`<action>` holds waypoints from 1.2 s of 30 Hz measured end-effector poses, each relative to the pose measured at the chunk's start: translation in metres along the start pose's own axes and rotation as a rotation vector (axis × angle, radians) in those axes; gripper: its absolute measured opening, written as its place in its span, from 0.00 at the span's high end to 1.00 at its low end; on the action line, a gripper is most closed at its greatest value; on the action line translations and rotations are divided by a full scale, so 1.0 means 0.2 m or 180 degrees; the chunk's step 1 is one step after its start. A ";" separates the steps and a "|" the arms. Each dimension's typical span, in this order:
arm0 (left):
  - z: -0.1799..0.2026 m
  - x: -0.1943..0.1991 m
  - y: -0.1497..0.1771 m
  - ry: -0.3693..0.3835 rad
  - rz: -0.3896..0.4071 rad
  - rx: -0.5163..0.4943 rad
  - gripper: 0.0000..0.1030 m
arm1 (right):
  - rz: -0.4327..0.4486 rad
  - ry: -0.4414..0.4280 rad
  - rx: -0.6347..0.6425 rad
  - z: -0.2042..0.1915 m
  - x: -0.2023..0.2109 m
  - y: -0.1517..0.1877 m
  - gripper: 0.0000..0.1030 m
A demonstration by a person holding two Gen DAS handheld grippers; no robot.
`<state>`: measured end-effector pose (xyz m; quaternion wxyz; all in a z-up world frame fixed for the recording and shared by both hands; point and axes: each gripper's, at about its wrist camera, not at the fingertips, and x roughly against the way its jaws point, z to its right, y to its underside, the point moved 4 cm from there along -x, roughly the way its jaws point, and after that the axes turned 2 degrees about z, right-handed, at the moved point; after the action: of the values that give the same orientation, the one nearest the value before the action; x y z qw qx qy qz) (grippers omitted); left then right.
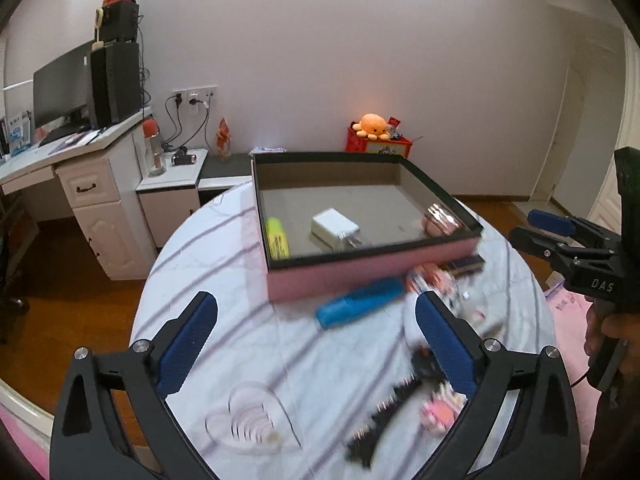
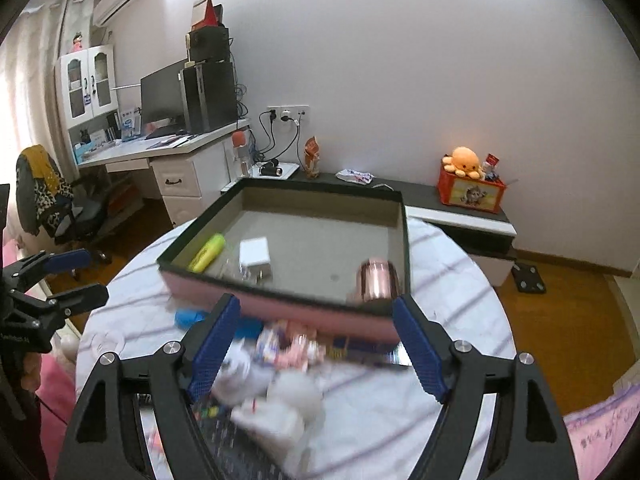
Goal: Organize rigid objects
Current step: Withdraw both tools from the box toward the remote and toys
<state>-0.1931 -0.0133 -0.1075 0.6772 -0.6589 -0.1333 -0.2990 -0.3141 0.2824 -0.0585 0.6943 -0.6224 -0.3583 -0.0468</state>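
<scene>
Pink-sided box (image 1: pixel 360 276) with a dark rim sits on your striped round counter (image 1: pixel 224 240), holding a yellow highlighter (image 1: pixel 277 237), white charger (image 1: pixel 335 229) and shiny pink cylinder (image 2: pixel 376 280). Blurred clutter lies before it. Both tongs, left (image 1: pixel 316 344) and right (image 2: pixel 316 348), stand spread and empty. White desk (image 2: pixel 188 160) behind.

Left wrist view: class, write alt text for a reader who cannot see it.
A shallow pink box on a round table holds a yellow highlighter, a white charger and a shiny pink object. The open left gripper hovers over blurred clutter, including a blue object.
</scene>
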 end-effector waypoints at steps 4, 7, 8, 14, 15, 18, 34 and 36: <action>0.03 0.05 0.08 -0.0002 -0.0047 0.0001 0.02 | -0.0030 0.0004 -0.0132 0.01 0.08 0.10 0.22; 0.05 0.09 0.14 0.0010 -0.0094 0.0001 0.02 | -0.0076 -0.0003 -0.0191 0.00 0.13 0.17 0.22; 0.06 0.09 0.16 0.0009 -0.0122 -0.0010 0.02 | -0.0087 -0.0016 -0.0209 0.00 0.14 0.19 0.22; 0.12 0.11 0.24 0.0010 -0.0230 -0.0060 0.02 | -0.0182 -0.0036 -0.0226 -0.04 0.16 0.29 0.22; 0.13 0.12 0.25 0.0020 -0.0245 -0.0075 0.02 | -0.0186 -0.0036 -0.0231 -0.05 0.17 0.30 0.22; 0.16 0.12 0.27 0.0015 -0.0278 -0.0123 0.02 | -0.0208 -0.0042 -0.0229 -0.06 0.18 0.33 0.22; 0.47 -0.03 0.40 0.0276 -0.0553 -0.0387 0.01 | -0.0464 0.0108 -0.0361 0.05 0.12 0.50 0.22; 0.51 -0.04 0.42 0.0282 -0.0553 -0.0456 0.01 | -0.0485 0.0135 -0.0405 0.09 0.12 0.52 0.22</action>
<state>-0.1295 0.0836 -0.1705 0.6052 -0.6777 -0.1382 -0.3941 -0.2508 0.3309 -0.1327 0.6552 -0.6351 -0.3861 -0.1353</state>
